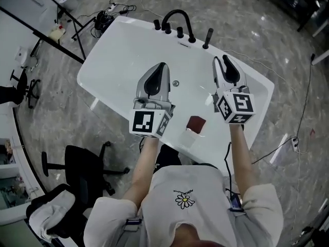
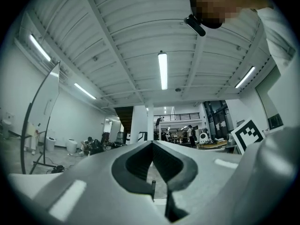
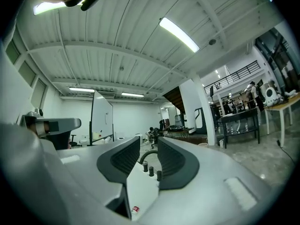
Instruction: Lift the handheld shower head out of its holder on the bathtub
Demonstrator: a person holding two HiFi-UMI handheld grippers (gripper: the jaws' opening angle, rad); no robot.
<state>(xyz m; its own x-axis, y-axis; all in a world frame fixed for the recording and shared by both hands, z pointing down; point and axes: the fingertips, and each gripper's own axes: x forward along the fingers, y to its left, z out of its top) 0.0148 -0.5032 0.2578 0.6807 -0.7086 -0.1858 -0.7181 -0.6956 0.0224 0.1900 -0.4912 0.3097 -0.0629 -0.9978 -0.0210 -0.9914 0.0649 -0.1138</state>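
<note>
The handheld shower head [image 1: 207,38], a slim black wand, stands upright in its holder on the far rim of the white bathtub [image 1: 110,48], to the right of the black arched faucet [image 1: 177,17] and its knobs [image 1: 180,32]. My left gripper [image 1: 163,66] hovers over the tub's middle, its tips touching and empty [image 2: 152,144]. My right gripper [image 1: 221,60] hangs over the tub's right side, short of the shower head, and is open [image 3: 149,146]. Faucet [image 3: 146,154] and knobs [image 3: 151,168] show through its gap. The right gripper view does not show the shower head.
A brown-red object [image 1: 196,123] lies on the tub floor near the front end, and the drain [image 1: 176,83] sits in the middle. A black office chair [image 1: 77,163] stands front left. Cables [image 1: 110,12] and a black stand's legs [image 1: 56,35] lie on the far-left floor.
</note>
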